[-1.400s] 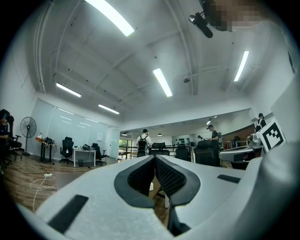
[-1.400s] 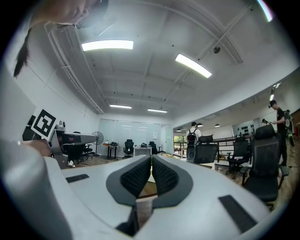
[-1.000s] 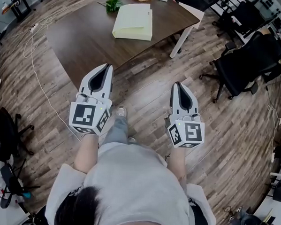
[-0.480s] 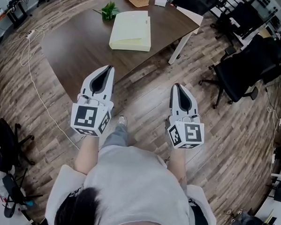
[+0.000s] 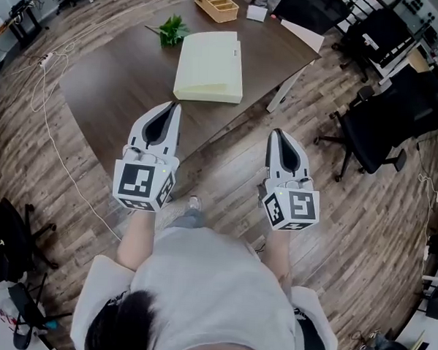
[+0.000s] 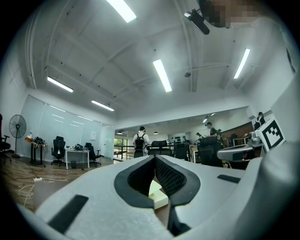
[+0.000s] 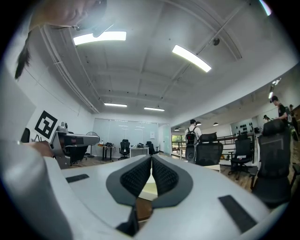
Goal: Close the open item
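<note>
Pale yellow box (image 5: pixel 208 75); dark brown table (image 5: pixel 114 81)

- The left gripper (image 5: pixel 171 107) is held out level at the left and points away from the body. Its jaws are closed tip to tip, with nothing gripped between them.
- The right gripper (image 5: pixel 278 133) lies parallel to it at the right, a little nearer the body. Its pads are pressed together and hold nothing.
- Each gripper carries a marker cube at its near end: the left cube (image 5: pixel 141 185) and the right cube (image 5: pixel 294 209).
- The left forearm (image 5: pixel 134 236) and the right forearm (image 5: pixel 277 254) are bare. Both reach straight forward, well apart from each other.
</note>
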A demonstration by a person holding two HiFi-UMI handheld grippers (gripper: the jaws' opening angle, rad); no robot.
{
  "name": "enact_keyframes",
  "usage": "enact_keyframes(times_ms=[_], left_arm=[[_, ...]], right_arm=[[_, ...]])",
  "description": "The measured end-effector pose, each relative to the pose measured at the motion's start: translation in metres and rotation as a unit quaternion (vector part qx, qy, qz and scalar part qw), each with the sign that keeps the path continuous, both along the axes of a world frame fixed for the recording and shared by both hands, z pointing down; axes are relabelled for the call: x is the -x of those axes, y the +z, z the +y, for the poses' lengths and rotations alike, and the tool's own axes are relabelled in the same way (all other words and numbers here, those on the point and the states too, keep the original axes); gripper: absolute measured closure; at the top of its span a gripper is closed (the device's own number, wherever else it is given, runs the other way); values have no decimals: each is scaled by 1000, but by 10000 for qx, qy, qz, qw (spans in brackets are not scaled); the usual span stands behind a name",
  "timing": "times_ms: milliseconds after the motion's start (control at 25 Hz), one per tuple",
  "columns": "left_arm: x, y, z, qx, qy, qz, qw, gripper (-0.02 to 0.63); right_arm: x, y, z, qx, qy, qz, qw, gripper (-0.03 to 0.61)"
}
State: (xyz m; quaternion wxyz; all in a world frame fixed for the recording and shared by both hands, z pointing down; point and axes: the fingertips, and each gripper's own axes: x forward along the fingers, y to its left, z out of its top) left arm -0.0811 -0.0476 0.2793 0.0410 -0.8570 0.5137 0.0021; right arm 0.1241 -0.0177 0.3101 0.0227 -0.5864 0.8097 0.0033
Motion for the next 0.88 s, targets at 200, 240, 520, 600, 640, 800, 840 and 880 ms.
enact_keyframes(times_ms=[200,240,520,600,640,800,840,880], left_arm=[[14,5,-39,53,-3,4,10000,604],[17,6,-46,66,0,8,10000,604],[37,7,-93,70,75,-1,9999,604],[41,8,-102,77,157,22,9998,604],[42,10,-106,81,198,26,9998,604],[45,17,-120,112,308,40,9995,604],[45,18,-122,120,334,56,9994,604],[45,19,-124,128,368,69,9992,604]], right_arm=[[11,1,-39,21,45,14,10000,565],[14,1,-46,28,60,12,10000,565],[34,-1,-90,25,117,70,9999,565],[39,-2,-98,18,160,86,9998,565],[41,-2,-100,14,186,90,9998,565],[48,1,-107,40,258,148,9995,565],[49,2,-109,59,274,176,9995,565],[49,2,-110,76,294,197,9993,565]])
